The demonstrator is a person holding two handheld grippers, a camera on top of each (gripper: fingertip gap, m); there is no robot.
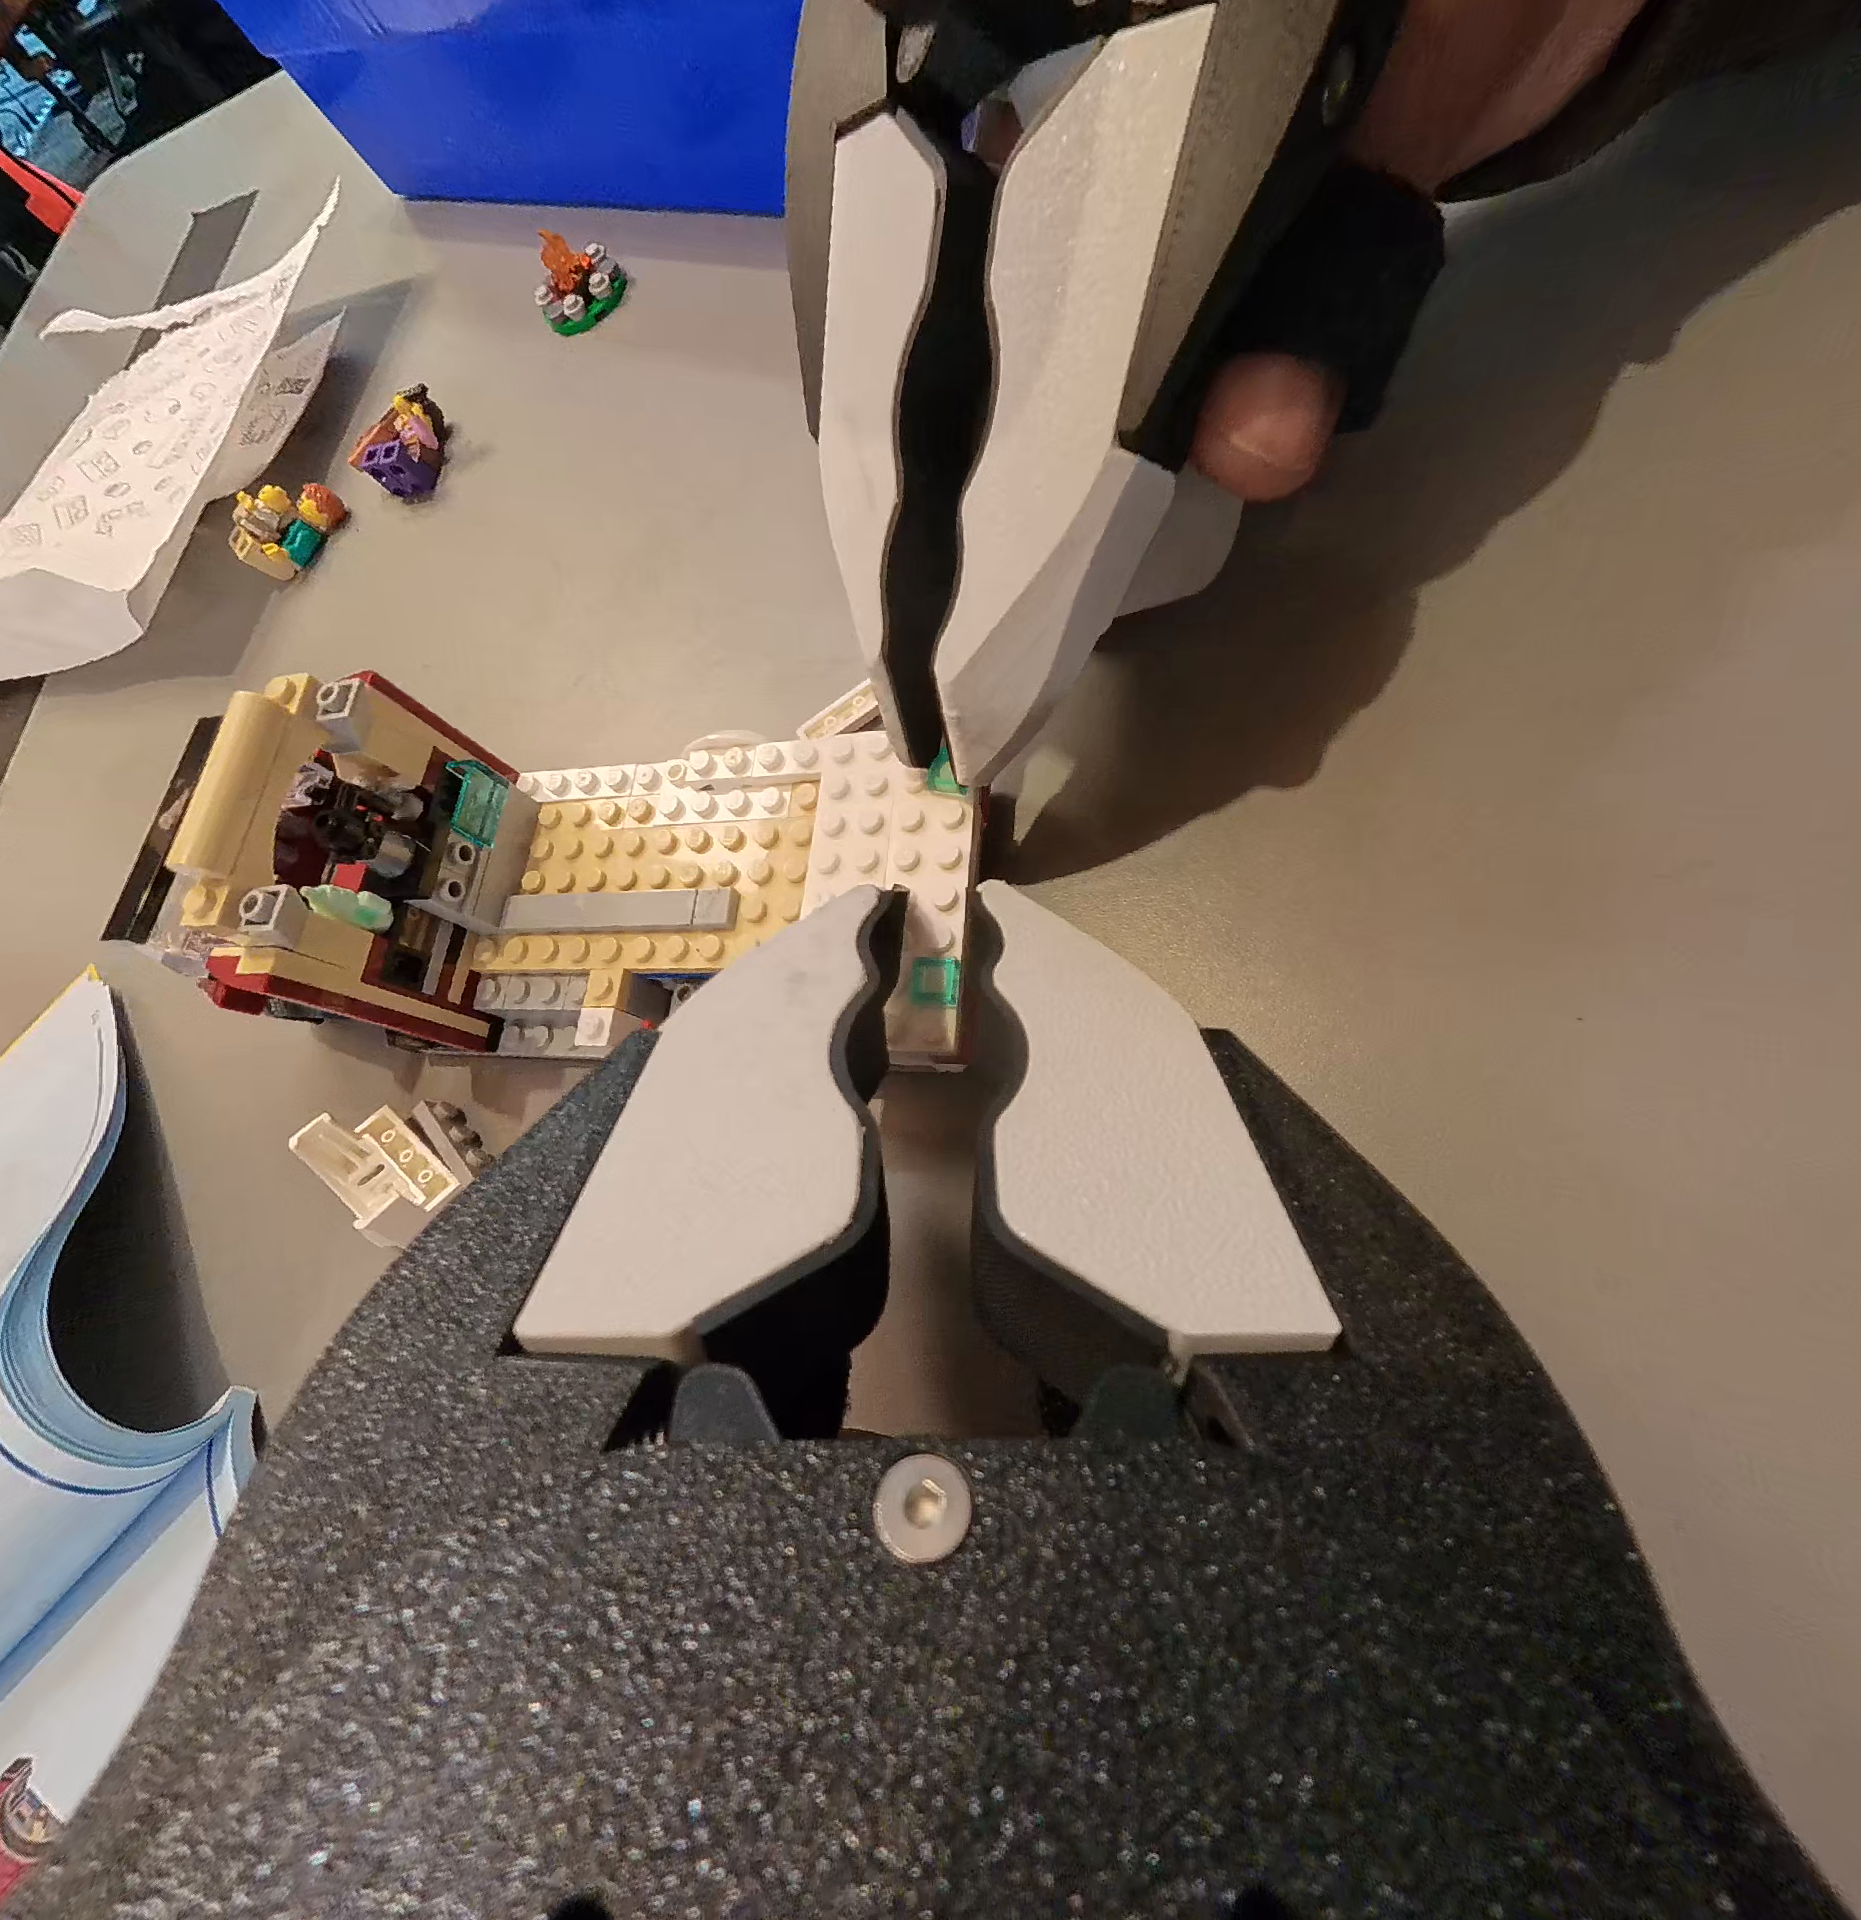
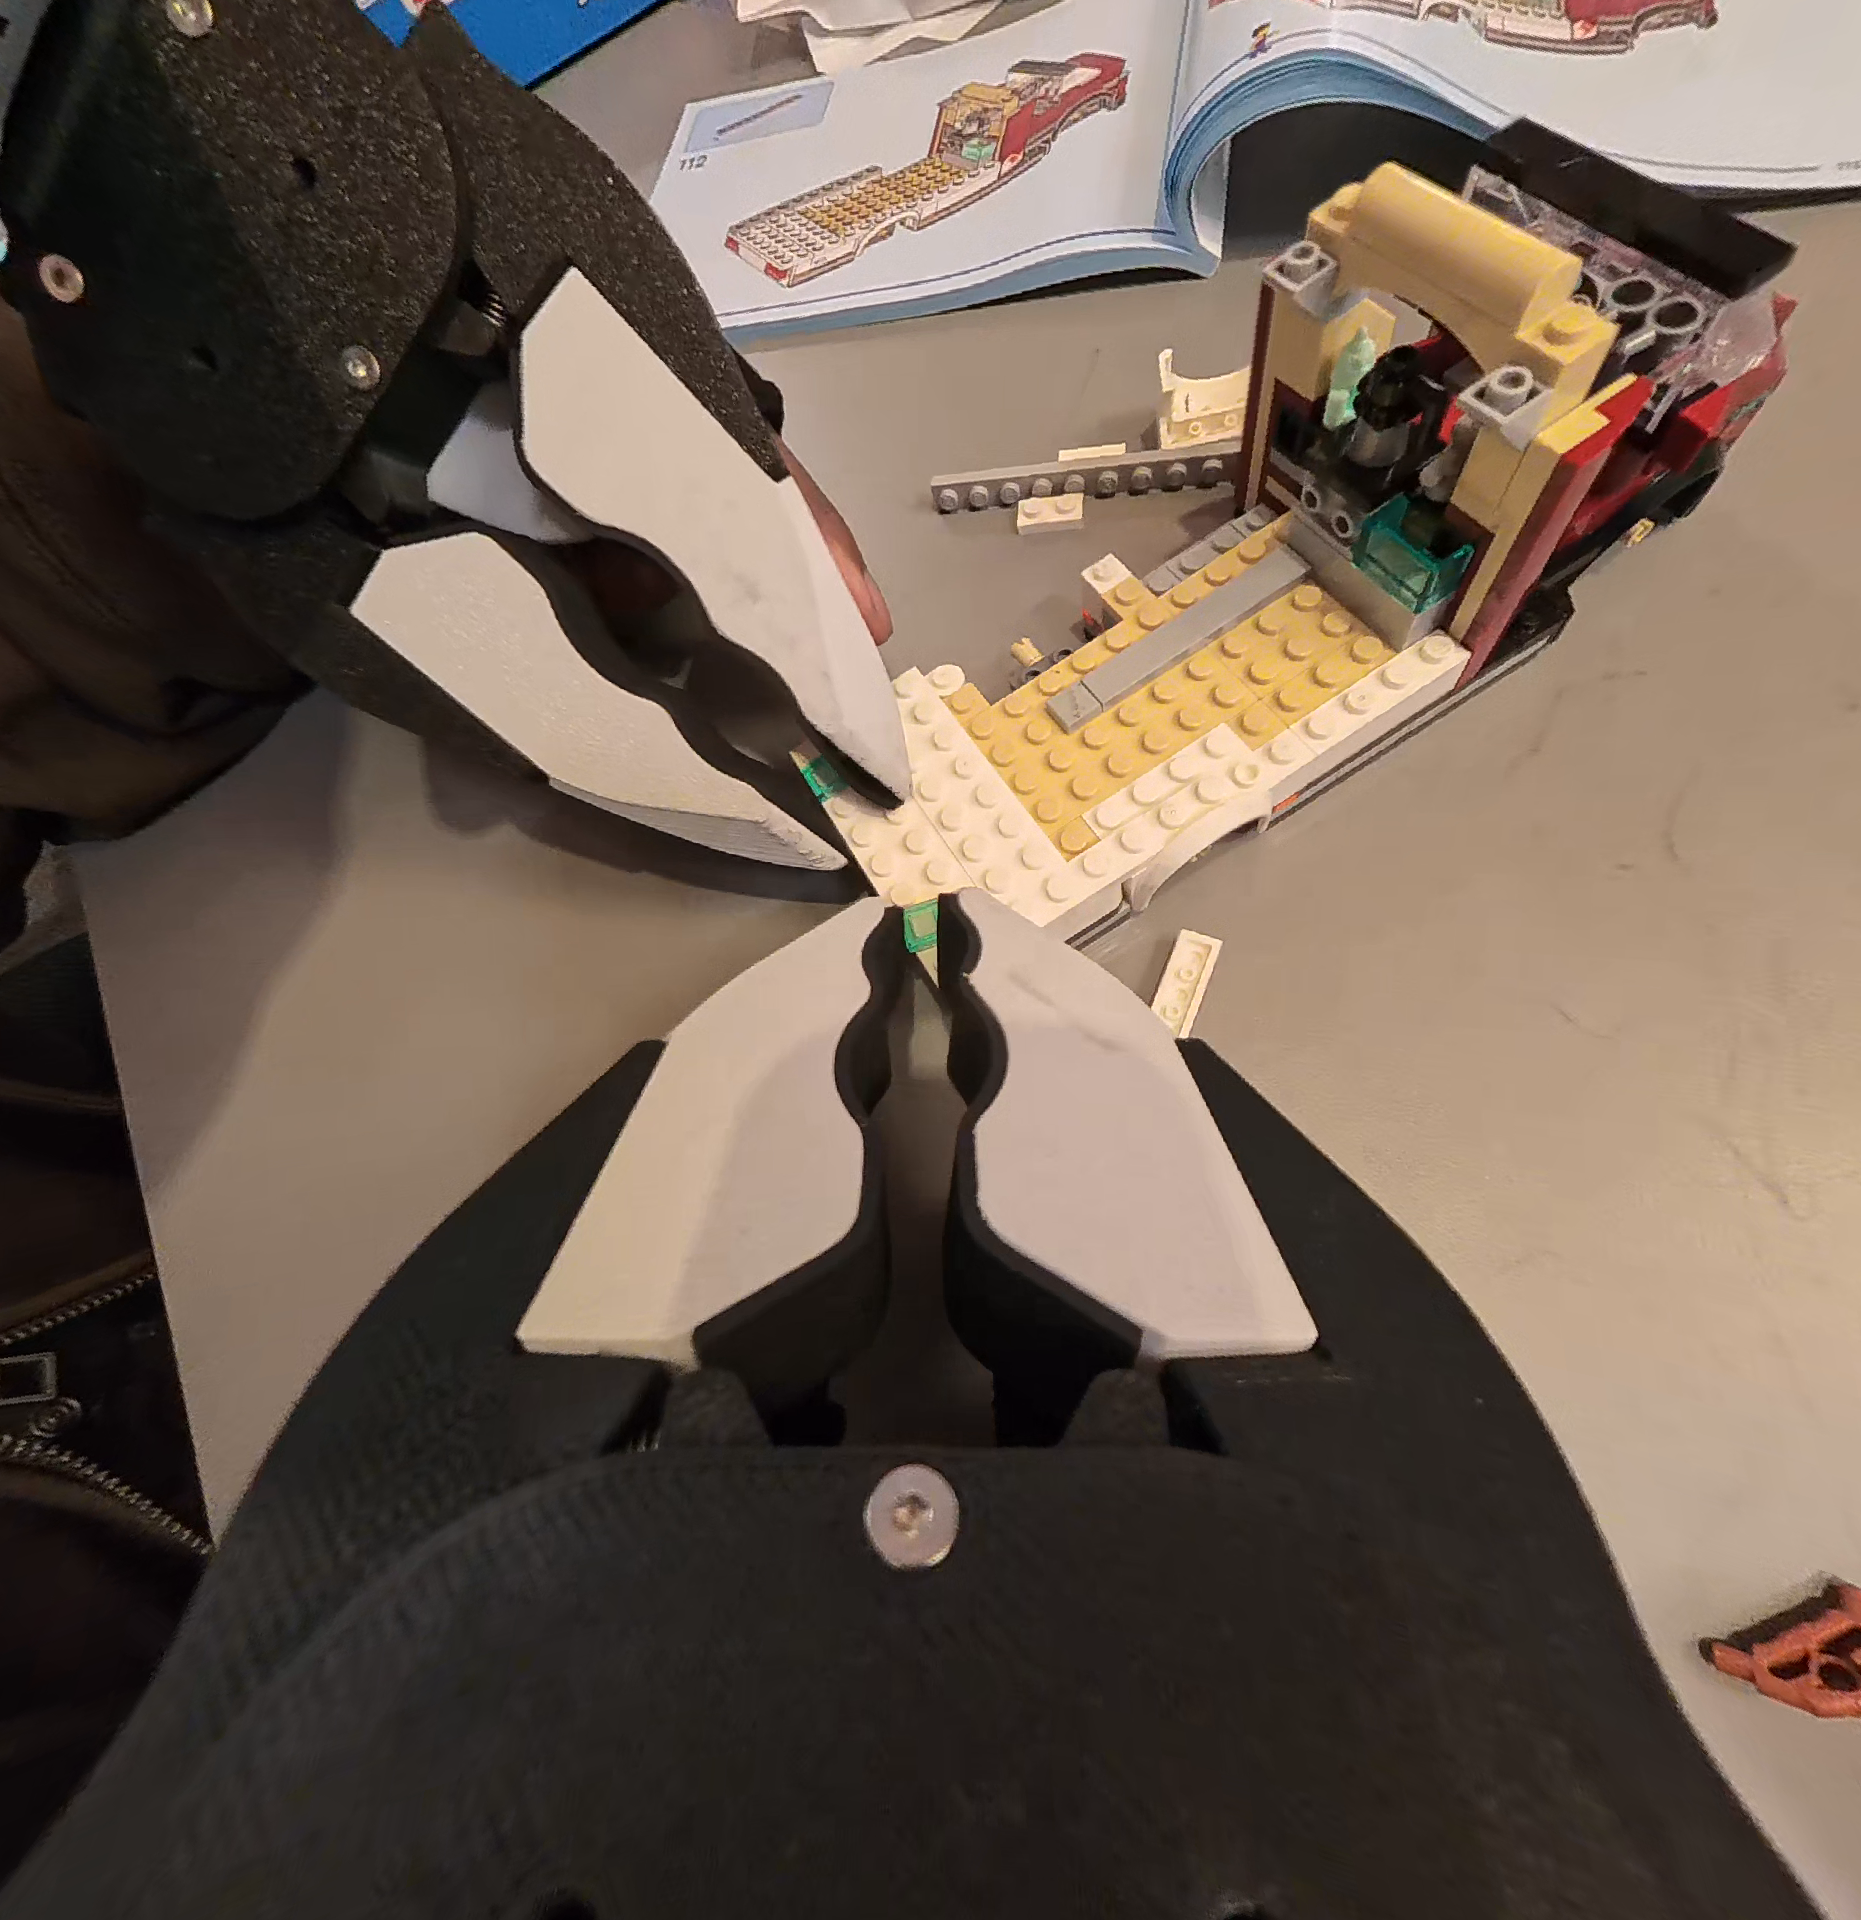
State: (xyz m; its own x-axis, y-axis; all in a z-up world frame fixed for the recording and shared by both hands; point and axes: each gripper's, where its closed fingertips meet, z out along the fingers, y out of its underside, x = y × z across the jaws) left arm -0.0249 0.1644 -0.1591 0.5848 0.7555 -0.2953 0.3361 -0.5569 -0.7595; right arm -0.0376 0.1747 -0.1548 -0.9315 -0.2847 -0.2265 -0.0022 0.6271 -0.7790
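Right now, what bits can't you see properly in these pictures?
- Green tile: both views, mostly covered by the right gripper fingers.
- Brick model, near end: left wrist view, partly hidden under the left gripper fingers.
- Booklet: left wrist view, cut off by the left edge.
- Brown piece: right wrist view, too small to tell what it is.

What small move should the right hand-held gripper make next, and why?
Probably press straight down. The right hand-held gripper pinches a green tile at the white plate's corner, the left hand-held gripper clamps the model's end, and a second tile already sits opposite.
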